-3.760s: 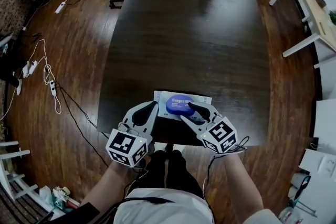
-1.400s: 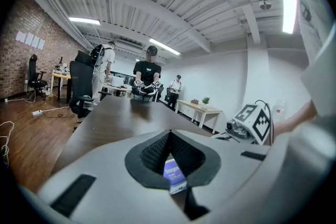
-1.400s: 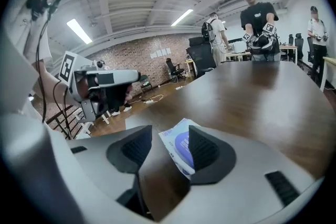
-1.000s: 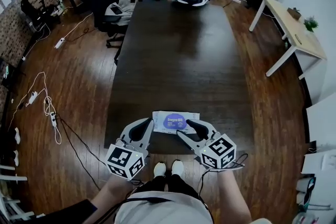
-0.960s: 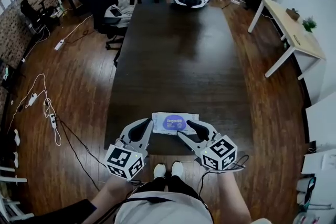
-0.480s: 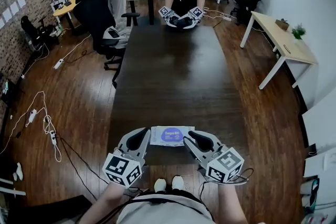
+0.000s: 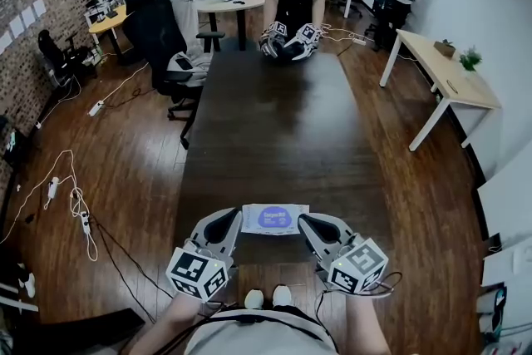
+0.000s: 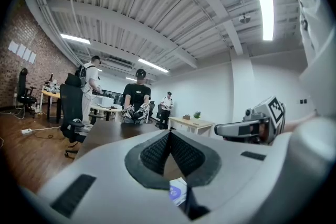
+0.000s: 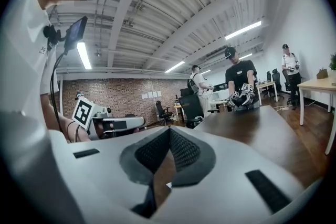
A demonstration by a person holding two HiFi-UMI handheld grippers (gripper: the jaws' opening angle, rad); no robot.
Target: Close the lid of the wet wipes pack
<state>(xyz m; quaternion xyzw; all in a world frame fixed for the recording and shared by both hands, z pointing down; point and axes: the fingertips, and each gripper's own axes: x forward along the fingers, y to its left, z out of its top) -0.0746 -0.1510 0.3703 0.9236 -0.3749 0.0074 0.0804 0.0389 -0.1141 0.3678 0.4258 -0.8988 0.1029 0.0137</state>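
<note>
The wet wipes pack [image 7: 275, 219] is white with a blue oval lid that lies flat on top. It rests near the front edge of the dark table [image 7: 274, 120]. My left gripper [image 7: 226, 222] hovers just left of the pack and my right gripper [image 7: 314, 224] just right of it; neither touches it. In the left gripper view the jaws [image 8: 169, 135] meet at their tips with nothing between them, and a corner of the pack [image 8: 178, 192] shows below. In the right gripper view the jaws [image 9: 169, 131] are likewise closed and empty.
A person stands at the table's far end holding another pair of grippers [image 7: 288, 41]. An office chair [image 7: 179, 66] stands at the table's left, a light desk [image 7: 445, 66] at the right. Cables [image 7: 75, 195] trail over the wooden floor on the left.
Both grippers have lifted and drawn back from the pack. The right jaws have gone from wide open to shut. The head view has tilted up and shows more of the room.
</note>
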